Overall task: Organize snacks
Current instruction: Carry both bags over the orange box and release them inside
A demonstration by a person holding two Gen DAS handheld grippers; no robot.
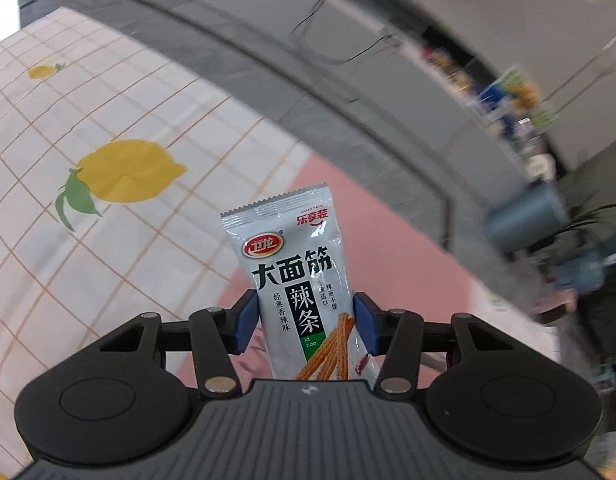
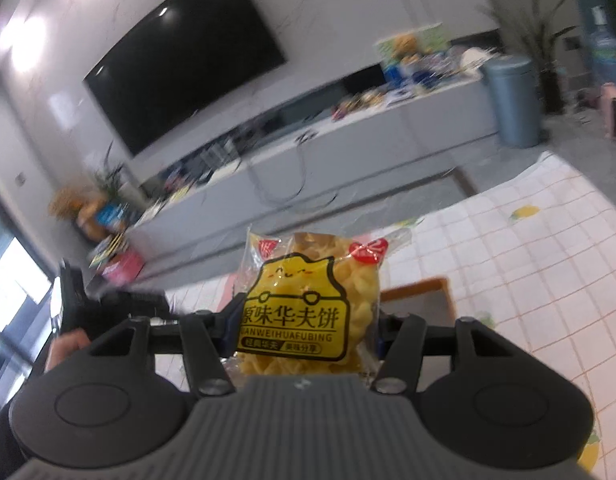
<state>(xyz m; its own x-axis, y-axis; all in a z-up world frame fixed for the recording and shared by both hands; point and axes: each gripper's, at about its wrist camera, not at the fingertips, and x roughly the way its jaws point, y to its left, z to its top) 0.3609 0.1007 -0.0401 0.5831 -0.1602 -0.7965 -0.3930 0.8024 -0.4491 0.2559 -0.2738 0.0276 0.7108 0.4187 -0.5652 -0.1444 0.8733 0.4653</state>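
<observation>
**A:** What's in my left claw (image 1: pixel 305 322)?

**B:** The silver latiao packet (image 1: pixel 297 280). Its blue pads (image 1: pixel 245 320) press on the packet's lower half from either side. The long axis runs straight ahead along the fingers, torn-tooth seal at the far end, clear of the lemon-print tablecloth (image 1: pixel 107 120) beyond it.

**A:** Anything readable?

**B:** Big black characters 大面筋, then 辣条 on a dark panel with "là tiáo" on green beneath. A red oval logo, 卫龙, sits at upper left, red 乐享装 at upper right under small print, "HAPPY PACK" I think.

**A:** And my right claw (image 2: pixel 303 334)?

**B:** Gripping the yellow waffle-biscuit bag (image 2: pixel 308 300), which bulges wider than the gap, so the pads are mostly hidden behind it. Label: 原味华夫饼, "…ANWEIHUAFUBING" below.

**A:** Where does it go?

**B:** My guess is the brown-rimmed box (image 2: pixel 424 304), just past the right fingertip and lower. From that claw it lies ahead and slightly right; the right claw looks nearer to it, since the left view shows no box at all.
</observation>
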